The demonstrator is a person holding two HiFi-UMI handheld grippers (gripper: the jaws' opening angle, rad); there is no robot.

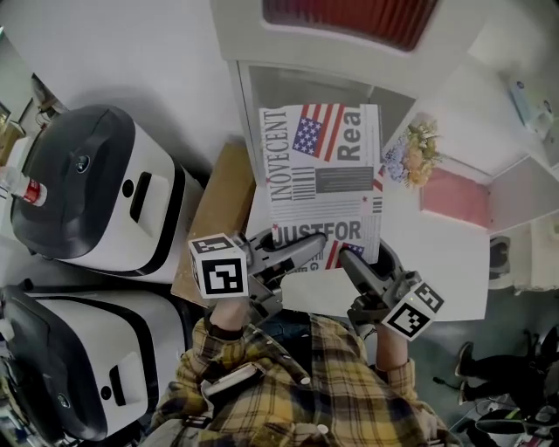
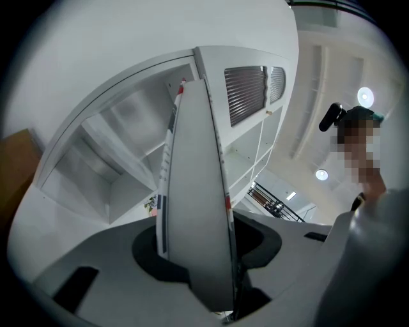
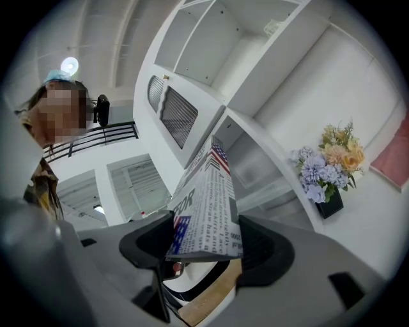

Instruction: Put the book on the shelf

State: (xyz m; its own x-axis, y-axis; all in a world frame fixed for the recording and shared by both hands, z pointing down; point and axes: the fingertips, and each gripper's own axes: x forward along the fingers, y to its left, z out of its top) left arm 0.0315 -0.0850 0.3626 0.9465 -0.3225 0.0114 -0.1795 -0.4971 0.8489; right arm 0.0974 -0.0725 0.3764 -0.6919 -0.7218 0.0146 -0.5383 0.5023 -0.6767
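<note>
We hold the book (image 1: 321, 166) cover up at the mouth of the white shelf (image 1: 247, 96), its far end seemingly just inside. The left gripper (image 1: 297, 253) and right gripper (image 1: 356, 262) reach forward side by side, jaws partly spread and clamped on the book's near edge.

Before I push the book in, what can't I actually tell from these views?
- Head view: most of the inside of the white shelf compartment, covered by the newspaper-print book.
- Head view: the book's near edge, under the left gripper and right gripper.
- Left gripper view: the cover print; only the book's edge faces the camera.
- Head view: the red panel above, cut off by the top edge.
</note>
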